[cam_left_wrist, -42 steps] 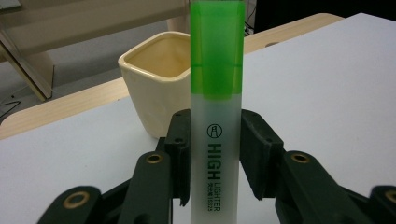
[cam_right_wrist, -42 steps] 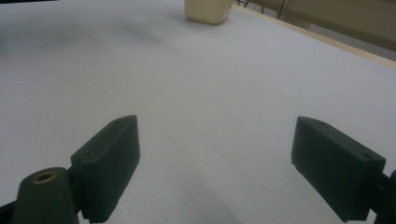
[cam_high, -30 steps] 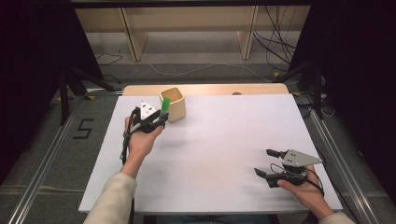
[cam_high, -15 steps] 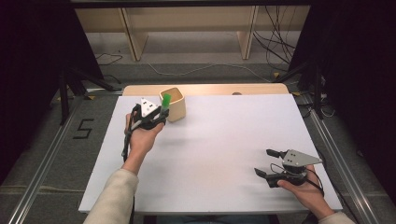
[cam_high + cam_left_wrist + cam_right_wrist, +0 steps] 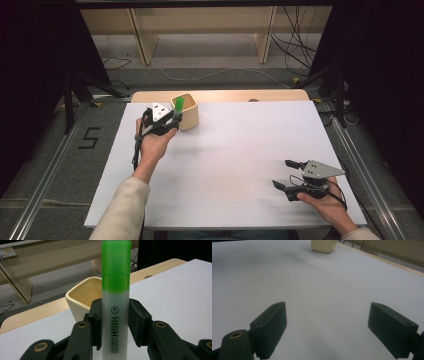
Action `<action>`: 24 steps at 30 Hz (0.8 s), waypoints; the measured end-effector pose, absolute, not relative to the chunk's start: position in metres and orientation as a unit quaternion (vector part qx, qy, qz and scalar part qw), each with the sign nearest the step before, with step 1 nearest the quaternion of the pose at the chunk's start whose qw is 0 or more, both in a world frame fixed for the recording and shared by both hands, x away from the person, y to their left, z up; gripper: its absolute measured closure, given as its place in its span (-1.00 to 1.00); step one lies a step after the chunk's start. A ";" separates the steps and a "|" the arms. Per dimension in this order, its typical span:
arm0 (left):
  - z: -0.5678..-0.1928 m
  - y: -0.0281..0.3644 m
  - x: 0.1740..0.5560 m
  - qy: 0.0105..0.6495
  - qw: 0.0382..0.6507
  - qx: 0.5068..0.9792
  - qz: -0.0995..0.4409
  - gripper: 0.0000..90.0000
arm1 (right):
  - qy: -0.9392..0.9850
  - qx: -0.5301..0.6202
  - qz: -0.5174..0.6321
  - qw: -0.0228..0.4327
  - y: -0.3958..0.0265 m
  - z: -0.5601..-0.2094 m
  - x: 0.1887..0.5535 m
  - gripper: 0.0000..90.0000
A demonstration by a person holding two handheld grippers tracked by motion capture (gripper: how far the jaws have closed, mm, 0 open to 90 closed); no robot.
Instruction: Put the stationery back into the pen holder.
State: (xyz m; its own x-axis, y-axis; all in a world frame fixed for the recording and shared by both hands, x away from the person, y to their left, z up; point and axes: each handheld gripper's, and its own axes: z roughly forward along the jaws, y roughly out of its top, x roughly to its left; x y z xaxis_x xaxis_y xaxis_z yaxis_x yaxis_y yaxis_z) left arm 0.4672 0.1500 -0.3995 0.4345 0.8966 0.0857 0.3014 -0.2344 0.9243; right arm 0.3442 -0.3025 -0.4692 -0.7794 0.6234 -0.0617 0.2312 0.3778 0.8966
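Observation:
A highlighter (image 5: 115,302) with a green cap (image 5: 178,103) and a white barrel stands upright between the jaws of my left gripper (image 5: 171,120), which is shut on it. The left gripper (image 5: 115,320) hovers just in front of a cream square cup (image 5: 186,111), and the green cap reaches over the cup's near rim (image 5: 82,293). Far off at the table's near right, my right gripper (image 5: 287,174) rests low over the white table top with its jaws wide open and nothing between them (image 5: 328,325). The cup (image 5: 323,245) shows at the top of the right gripper view.
The white table top (image 5: 240,150) spreads between the two hands. A wooden strip (image 5: 225,95) runs along its far edge. Beyond it are wooden shelf legs (image 5: 142,40) and cables (image 5: 300,30) on the floor. Metal rails (image 5: 45,185) flank the table.
My left gripper has carried the highlighter a little farther away and to the right, closer to the cup. The right gripper has stayed where it was.

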 end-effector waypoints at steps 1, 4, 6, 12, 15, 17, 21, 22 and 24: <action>-0.399 0.150 0.468 0.420 0.457 0.713 0.328 0.47 | 0.805 0.267 0.491 0.199 -0.302 -0.469 0.344 -0.64; -0.398 0.149 0.470 0.420 0.459 0.710 0.328 0.48 | 0.806 0.265 0.490 0.200 -0.303 -0.469 0.344 -0.64; -0.397 0.149 0.471 0.418 0.458 0.711 0.330 0.47 | 0.806 0.266 0.490 0.200 -0.303 -0.469 0.344 -0.64; -0.396 0.148 0.474 0.415 0.463 0.708 0.336 0.47 | 0.806 0.265 0.490 0.200 -0.303 -0.469 0.344 -0.64; -0.396 0.149 0.476 0.416 0.466 0.704 0.338 0.47 | 0.806 0.266 0.490 0.200 -0.303 -0.469 0.344 -0.64; -0.396 0.149 0.477 0.415 0.468 0.703 0.337 0.47 | 0.807 0.266 0.489 0.199 -0.303 -0.469 0.344 -0.64; -0.396 0.149 0.480 0.413 0.474 0.700 0.339 0.47 | 0.807 0.266 0.489 0.199 -0.303 -0.469 0.344 -0.64; -0.396 0.149 0.481 0.411 0.476 0.699 0.339 0.47 | 0.806 0.266 0.489 0.199 -0.303 -0.469 0.344 -0.64; -0.395 0.148 0.482 0.408 0.481 0.697 0.339 0.47 | 0.806 0.268 0.489 0.197 -0.302 -0.469 0.344 -0.64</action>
State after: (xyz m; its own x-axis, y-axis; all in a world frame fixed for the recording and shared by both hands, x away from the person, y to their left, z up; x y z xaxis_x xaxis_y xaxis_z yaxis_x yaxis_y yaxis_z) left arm 0.4824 0.1485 -0.3953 0.4363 0.8962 0.0802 0.2430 -0.2032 0.9485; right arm 0.3441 -0.3024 -0.4691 -0.7786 0.6250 -0.0564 0.2392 0.3787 0.8941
